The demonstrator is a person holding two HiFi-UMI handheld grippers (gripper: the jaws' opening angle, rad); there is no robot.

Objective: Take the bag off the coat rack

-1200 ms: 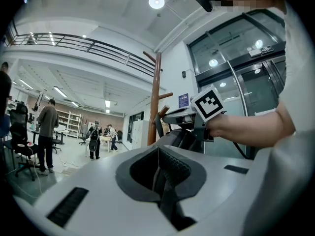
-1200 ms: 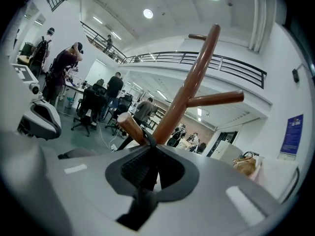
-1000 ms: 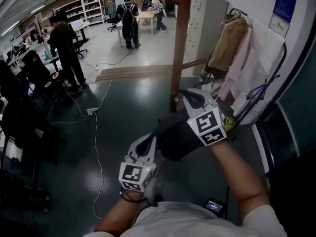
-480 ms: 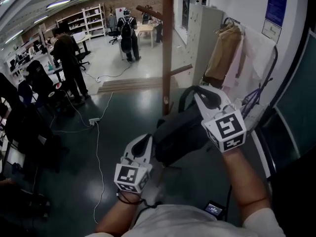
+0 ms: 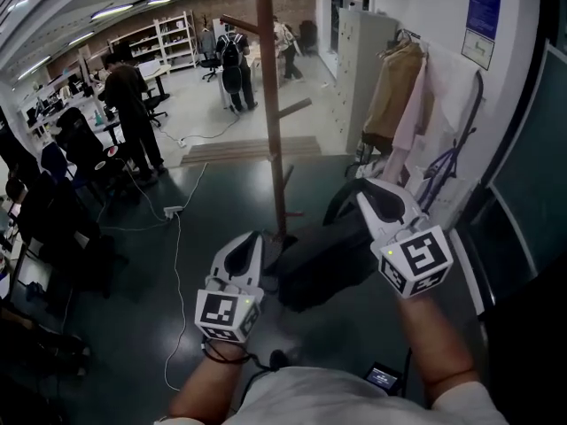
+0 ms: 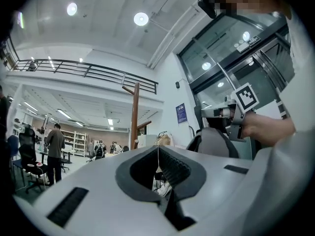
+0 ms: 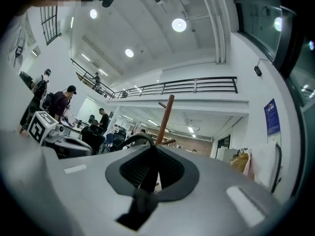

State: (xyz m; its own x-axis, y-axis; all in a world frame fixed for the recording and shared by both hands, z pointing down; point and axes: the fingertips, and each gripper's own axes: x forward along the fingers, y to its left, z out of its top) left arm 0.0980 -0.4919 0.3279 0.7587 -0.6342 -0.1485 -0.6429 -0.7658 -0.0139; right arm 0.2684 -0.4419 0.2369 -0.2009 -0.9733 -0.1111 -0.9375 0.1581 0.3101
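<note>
A: Bag [image 5: 323, 259]?

B: Off the pegs, low by the coat rack's [image 5: 270, 104] foot, strap [image 7: 147, 168] pinched in your right claw [image 5: 365, 191]. Left claw [image 5: 252, 237] closed, empty. Pull away from the rack smoothly, don't loosen.

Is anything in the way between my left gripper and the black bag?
Nothing visible. The left gripper sits close beside the bag with only air between them; the right gripper is shut on its strap.
</note>
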